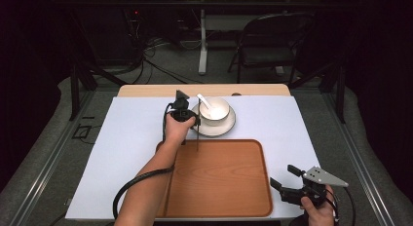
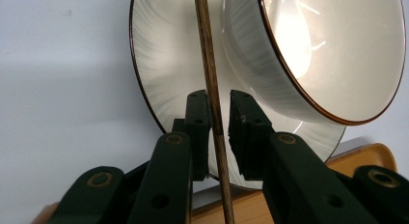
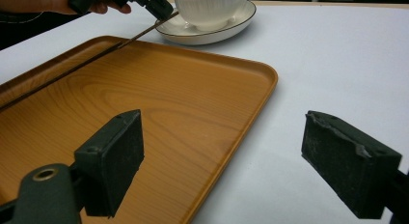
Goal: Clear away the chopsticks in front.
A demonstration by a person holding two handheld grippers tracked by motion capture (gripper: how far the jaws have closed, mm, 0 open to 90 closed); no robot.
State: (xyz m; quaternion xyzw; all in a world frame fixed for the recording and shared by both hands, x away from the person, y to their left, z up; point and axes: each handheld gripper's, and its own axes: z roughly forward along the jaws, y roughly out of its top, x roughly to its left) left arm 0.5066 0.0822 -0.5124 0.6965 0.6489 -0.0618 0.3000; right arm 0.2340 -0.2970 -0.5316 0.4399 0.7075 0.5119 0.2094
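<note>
My left gripper (image 1: 194,120) (image 2: 219,115) is shut on a thin dark wooden stick (image 1: 197,137) (image 2: 211,74). The stick hangs past the far edge of a wooden tray (image 1: 219,182) (image 3: 169,103) and crosses in front of a white plate (image 1: 220,129) (image 2: 159,74) with a dark rim. A white bowl (image 1: 215,110) (image 2: 337,55) (image 3: 207,9) stands on that plate with a white spoon (image 1: 204,102) in it. My right gripper (image 1: 283,180) (image 3: 222,151) stands open with nothing between its jaws, at the tray's near right corner.
A pale blue-white cloth (image 1: 131,138) covers the table. The tray lies empty in front of the plate. Beyond the table stand a dark folding chair (image 1: 270,43) and a table leg (image 1: 202,46), with cables on the floor.
</note>
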